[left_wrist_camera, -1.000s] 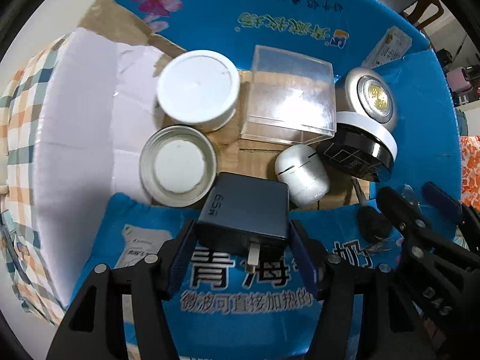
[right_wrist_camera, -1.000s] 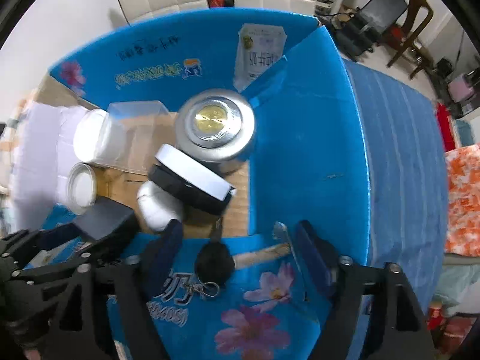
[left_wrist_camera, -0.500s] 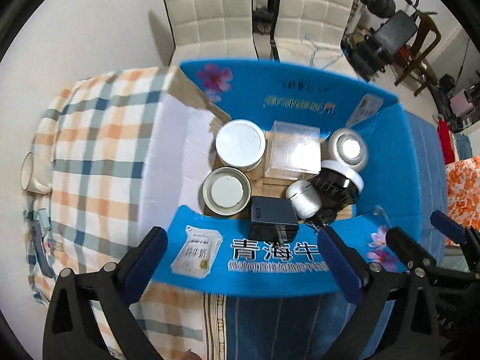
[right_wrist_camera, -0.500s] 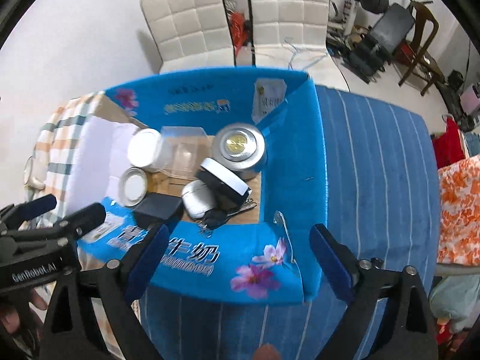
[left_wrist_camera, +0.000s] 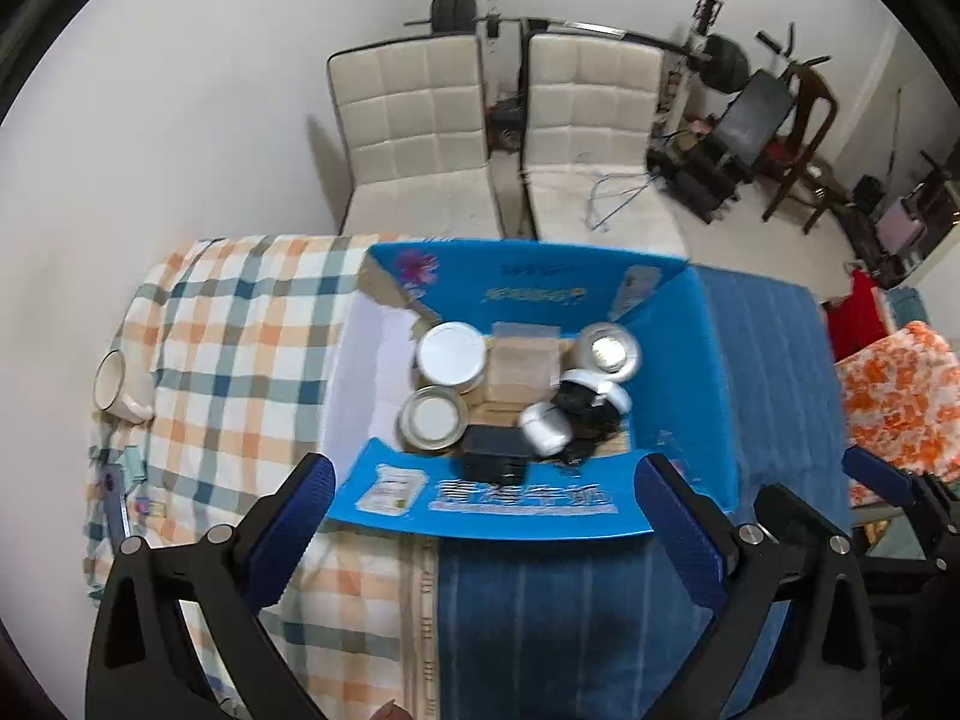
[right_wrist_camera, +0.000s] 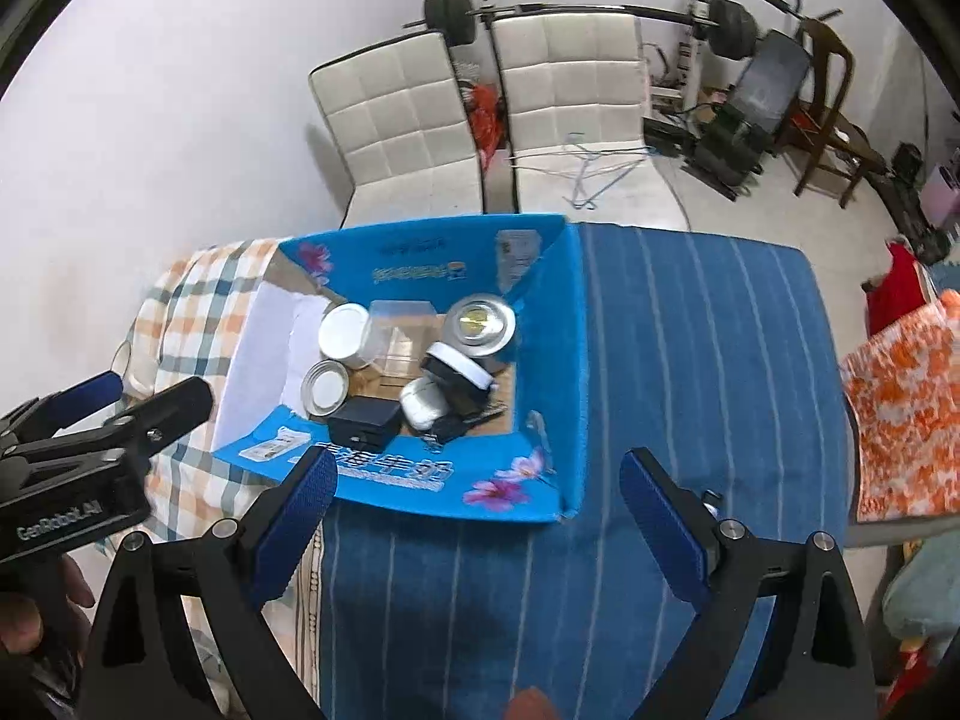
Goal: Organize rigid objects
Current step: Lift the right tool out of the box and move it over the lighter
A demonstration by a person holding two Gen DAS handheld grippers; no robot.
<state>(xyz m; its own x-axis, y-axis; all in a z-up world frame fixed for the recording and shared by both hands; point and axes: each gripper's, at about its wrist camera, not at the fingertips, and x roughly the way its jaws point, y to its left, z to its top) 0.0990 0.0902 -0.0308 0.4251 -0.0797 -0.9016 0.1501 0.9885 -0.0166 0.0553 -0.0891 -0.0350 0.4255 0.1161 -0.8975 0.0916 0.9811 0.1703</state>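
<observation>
A blue cardboard box (left_wrist_camera: 528, 507) (right_wrist_camera: 420, 480) stands open on the table. Inside lie a black charger (left_wrist_camera: 497, 461) (right_wrist_camera: 364, 422), a white jar (left_wrist_camera: 451, 354), a tin lid (left_wrist_camera: 433, 418), a clear plastic case (left_wrist_camera: 521, 367), a silver round tin (left_wrist_camera: 607, 351) (right_wrist_camera: 480, 324), a black-and-white puck (left_wrist_camera: 591, 399) and a small white case (left_wrist_camera: 543, 427). My left gripper (left_wrist_camera: 483, 501) hangs high over the box's near wall, open and empty. My right gripper (right_wrist_camera: 477, 489) is also open and empty, above the near right corner.
A checked cloth (left_wrist_camera: 240, 360) covers the table's left part and a blue striped cloth (right_wrist_camera: 690, 360) the right. A white mug (left_wrist_camera: 114, 384) sits at the left edge. Two white chairs (left_wrist_camera: 498, 138) stand behind the table, with gym gear (left_wrist_camera: 750, 120) beyond.
The left gripper let go of the black charger, which now lies in the box. Both grippers opened wide and rose far above the box.
</observation>
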